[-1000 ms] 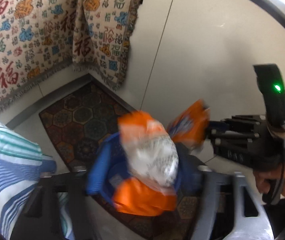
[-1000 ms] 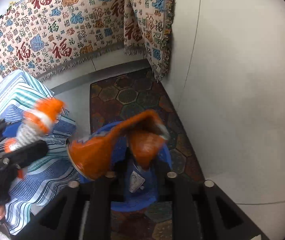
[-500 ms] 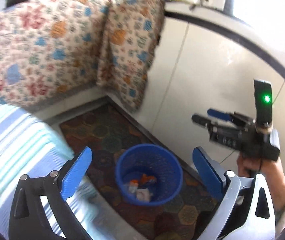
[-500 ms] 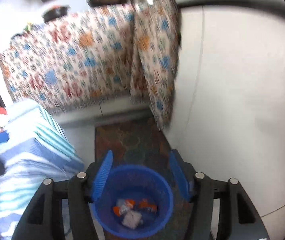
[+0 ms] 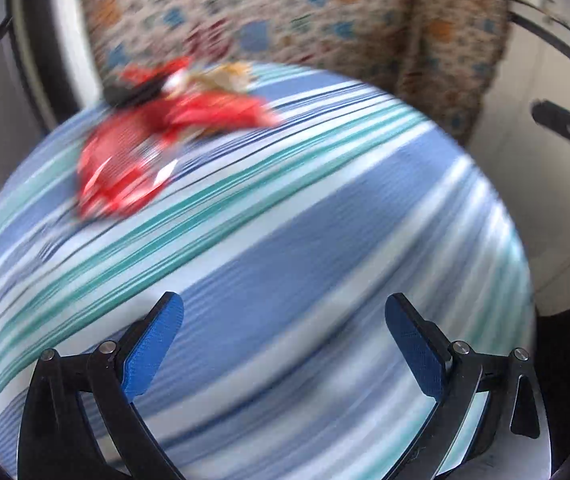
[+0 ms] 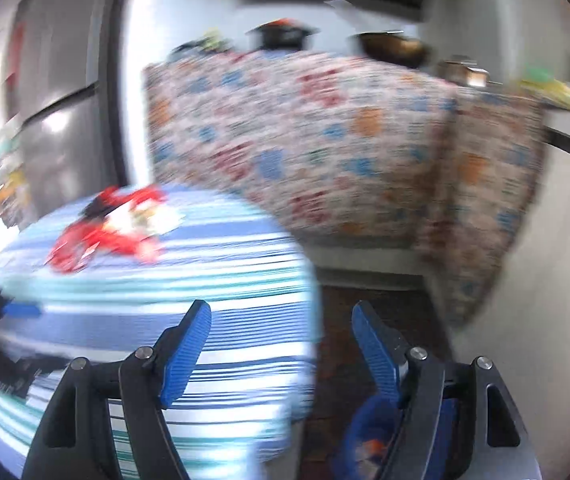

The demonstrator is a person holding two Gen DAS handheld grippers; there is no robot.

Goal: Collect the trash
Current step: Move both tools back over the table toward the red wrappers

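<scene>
The round tabletop (image 5: 285, 240), under a blue, teal and white striped cloth, fills most of both wrist views, and both are smeared by motion. Behind it hangs a patterned cloth (image 6: 325, 152) over a counter that carries pots, and a dark patterned rug (image 6: 377, 304) covers the floor between the two.

Low in the right wrist view, partly behind the right finger, the rim of the blue bin (image 6: 365, 428) shows on the floor beside the tabletop, with scraps of orange and white already inside.

The trash that is left lies on the far side of the tabletop: a heap of red wrappers (image 5: 125, 168) with some white and tan pieces mixed in, too blurred to count or tell apart.

The left tongs (image 5: 285, 340) hang over the bare striped cloth with the jaws spread wide and nothing between them. The right tongs (image 6: 281, 340) are also empty; their jaws have just been opening and now stand apart over the tabletop's edge.

The step in hand looks like the return from the bin for another load. The next move calls for reaching across to the red heap, lowering open jaws around one wrapper, and closing on the crinkly film without catching the cloth beneath.
</scene>
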